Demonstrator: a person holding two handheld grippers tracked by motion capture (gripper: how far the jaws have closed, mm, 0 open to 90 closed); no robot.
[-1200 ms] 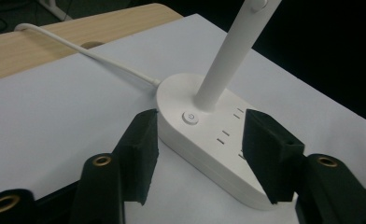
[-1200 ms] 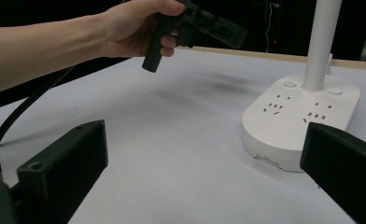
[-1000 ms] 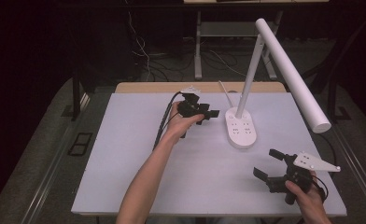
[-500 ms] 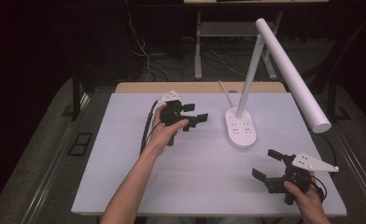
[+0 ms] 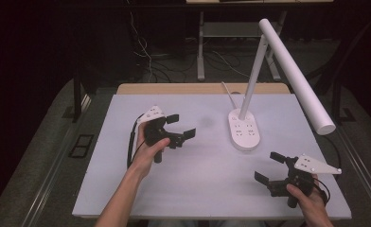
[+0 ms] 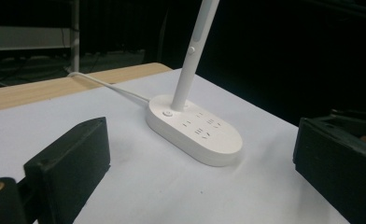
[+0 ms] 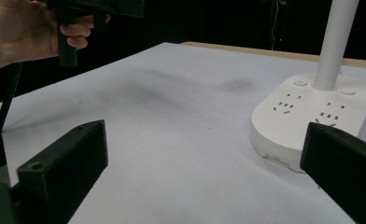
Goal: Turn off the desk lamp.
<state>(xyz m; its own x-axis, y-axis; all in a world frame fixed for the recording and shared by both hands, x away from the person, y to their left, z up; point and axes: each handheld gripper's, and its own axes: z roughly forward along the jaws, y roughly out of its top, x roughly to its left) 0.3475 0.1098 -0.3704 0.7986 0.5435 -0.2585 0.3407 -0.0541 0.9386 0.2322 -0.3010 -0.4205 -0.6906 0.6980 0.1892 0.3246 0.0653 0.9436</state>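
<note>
From the high view, the left gripper (image 5: pixel 180 127) is backing away from the white oval-based desk lamp (image 5: pixel 243 130), jaws just opened, nothing between them. In its own view, the lamp (image 6: pixel 195 128) is standing ahead untouched. The right gripper (image 7: pixel 204 154) is gaping empty near the lamp's base, likely done pressing.

No text, brand, number or label can be read anywhere. The white lamp base (image 6: pixel 195 129), standing right of the middle of the worktop (image 5: pixel 212 189), carries only socket slots and two small round buttons; any mark on those buttons is perhaps there, but it is too small to tell. The lamp's post and head are plain white, bearing no lettering.
</note>
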